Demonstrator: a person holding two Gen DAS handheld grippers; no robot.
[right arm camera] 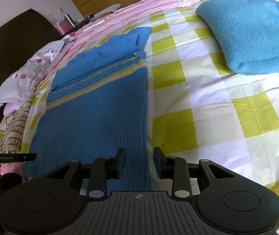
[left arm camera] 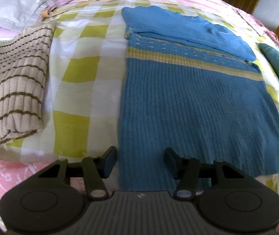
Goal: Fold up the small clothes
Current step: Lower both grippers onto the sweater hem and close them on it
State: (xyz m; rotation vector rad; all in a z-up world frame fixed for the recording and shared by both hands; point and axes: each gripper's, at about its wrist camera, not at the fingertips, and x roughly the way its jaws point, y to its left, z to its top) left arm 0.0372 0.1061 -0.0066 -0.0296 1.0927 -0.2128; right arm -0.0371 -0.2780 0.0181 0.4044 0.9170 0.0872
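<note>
A blue ribbed sweater [left arm camera: 188, 98] with a yellow band lies flat on the checked bedsheet [left arm camera: 80, 58], its sleeves folded across the chest. My left gripper [left arm camera: 140, 159] hovers open at the hem's near left corner. Its fingers straddle the sweater's left edge, and the pads stand apart from the cloth. In the right wrist view the same sweater [right arm camera: 100, 107] runs up the left half. My right gripper [right arm camera: 139, 162] is open over the hem's right edge, with the fabric lying flat under the gap between its fingers.
A folded beige striped knit [left arm camera: 16, 82] lies left of the sweater, and a folded teal garment [right arm camera: 257, 33] lies to its right. A grey pillow [left arm camera: 18, 5] and a wooden hanger [left arm camera: 76, 4] sit at the far left. Wide checked sheet [right arm camera: 198, 98] separates the sweater and the teal garment.
</note>
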